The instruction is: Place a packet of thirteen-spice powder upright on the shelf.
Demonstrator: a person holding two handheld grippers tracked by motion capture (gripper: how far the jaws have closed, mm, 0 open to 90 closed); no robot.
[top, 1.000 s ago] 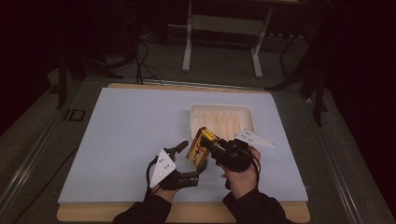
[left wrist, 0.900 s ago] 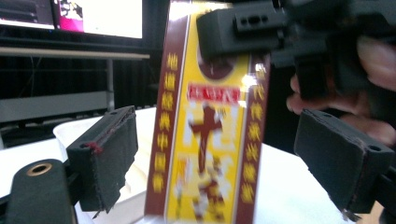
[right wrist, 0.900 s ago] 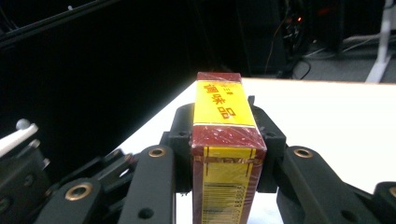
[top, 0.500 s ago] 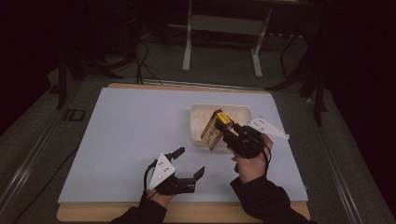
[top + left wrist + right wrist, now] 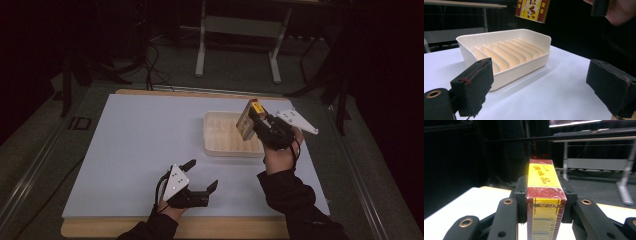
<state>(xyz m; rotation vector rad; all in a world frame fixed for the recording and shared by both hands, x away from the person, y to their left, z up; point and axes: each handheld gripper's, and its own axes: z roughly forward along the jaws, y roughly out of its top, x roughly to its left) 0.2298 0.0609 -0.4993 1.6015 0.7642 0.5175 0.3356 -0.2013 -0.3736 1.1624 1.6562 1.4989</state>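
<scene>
At the near left of the table, the left gripper rests low over the pale blue surface, its jaws having just been opening and now spread wide with nothing between them. Its own camera looks past two black pads at a cream ribbed tray, whose slots run lengthwise and whose far end is partly hidden in the high view. To the right, the right gripper is clamped on a red-and-yellow packet, held in the air above the tray's right end. The packet stands narrow-side up between the jaws; its lower end is cut off at the frame edge, and its barcode is too blurred to read. A dark sleeve trails to the bottom edge.
</scene>
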